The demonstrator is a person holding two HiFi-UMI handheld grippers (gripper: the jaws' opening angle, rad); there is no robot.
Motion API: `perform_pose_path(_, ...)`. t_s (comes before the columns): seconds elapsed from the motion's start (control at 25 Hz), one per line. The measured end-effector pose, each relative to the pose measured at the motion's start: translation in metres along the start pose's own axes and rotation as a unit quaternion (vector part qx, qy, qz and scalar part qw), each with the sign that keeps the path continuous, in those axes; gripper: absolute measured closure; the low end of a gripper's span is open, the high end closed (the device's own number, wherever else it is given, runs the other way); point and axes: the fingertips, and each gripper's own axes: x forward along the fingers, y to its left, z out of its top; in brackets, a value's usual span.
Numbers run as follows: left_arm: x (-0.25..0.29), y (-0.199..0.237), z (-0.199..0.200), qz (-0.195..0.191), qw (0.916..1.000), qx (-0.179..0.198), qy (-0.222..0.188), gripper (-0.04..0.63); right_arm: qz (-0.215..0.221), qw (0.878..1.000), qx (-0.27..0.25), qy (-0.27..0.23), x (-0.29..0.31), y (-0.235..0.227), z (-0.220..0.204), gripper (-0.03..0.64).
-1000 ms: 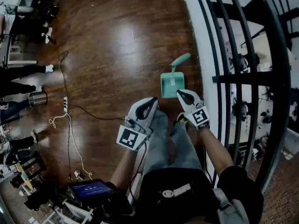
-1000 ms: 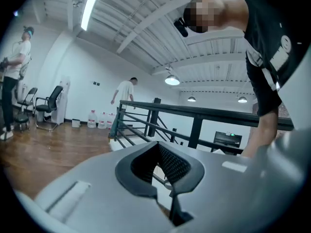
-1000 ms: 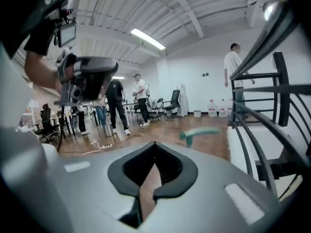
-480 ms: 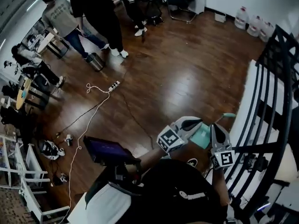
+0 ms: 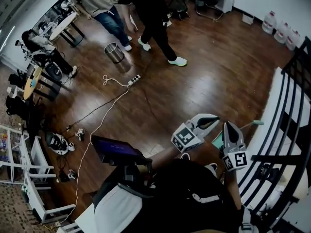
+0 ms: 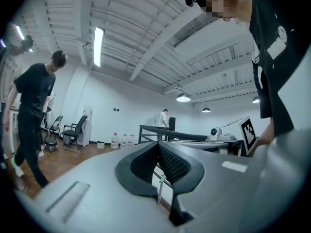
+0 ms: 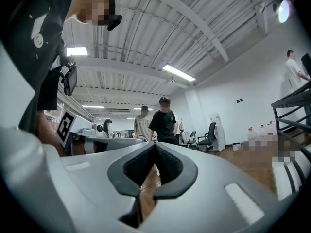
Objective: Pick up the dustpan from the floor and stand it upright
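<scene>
Dark wooden floor (image 5: 204,81) fills the room, and people (image 5: 150,13) stand far ahead of both claws. Your left claw (image 5: 212,121) is closed, its pads together with nothing between them. Your right claw (image 5: 228,128) is closed and empty in the same way. The green dustpan (image 5: 217,141) is below them and shows in the gap between the two claws. Its handle (image 5: 253,124) reaches out past the right claw toward the black railing (image 5: 286,130). Neither claw touches it. Most of the dustpan is hidden, but I judge that it already stands against the white ledge (image 5: 272,101) under the railing, so the task seems at its last step. Next you should keep both claws clear of the handle and check that the dustpan does not tip over.
</scene>
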Motion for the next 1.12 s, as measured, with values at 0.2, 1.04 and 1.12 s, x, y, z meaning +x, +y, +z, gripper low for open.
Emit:
perform_pose_path(0.2,0.002,-0.006,-0.004,-0.002,1.0000,-0.008,0.003,0.577,-0.012,1.000,-0.003,0.003,-0.007,-0.005,0.004,0.614)
perform_pose_path(1.04,-0.055,0.015,-0.005,0.021,0.9998,-0.006,-0.003,0.577,0.018,1.000,0.000,-0.007,0.025,0.043,-0.011,0.614)
perform_pose_path(1.12,-0.068,0.029,-0.004,0.028,0.9996,0.001,-0.001,0.577,0.028,1.000,0.001,-0.014,0.041,0.053,-0.016,0.615)
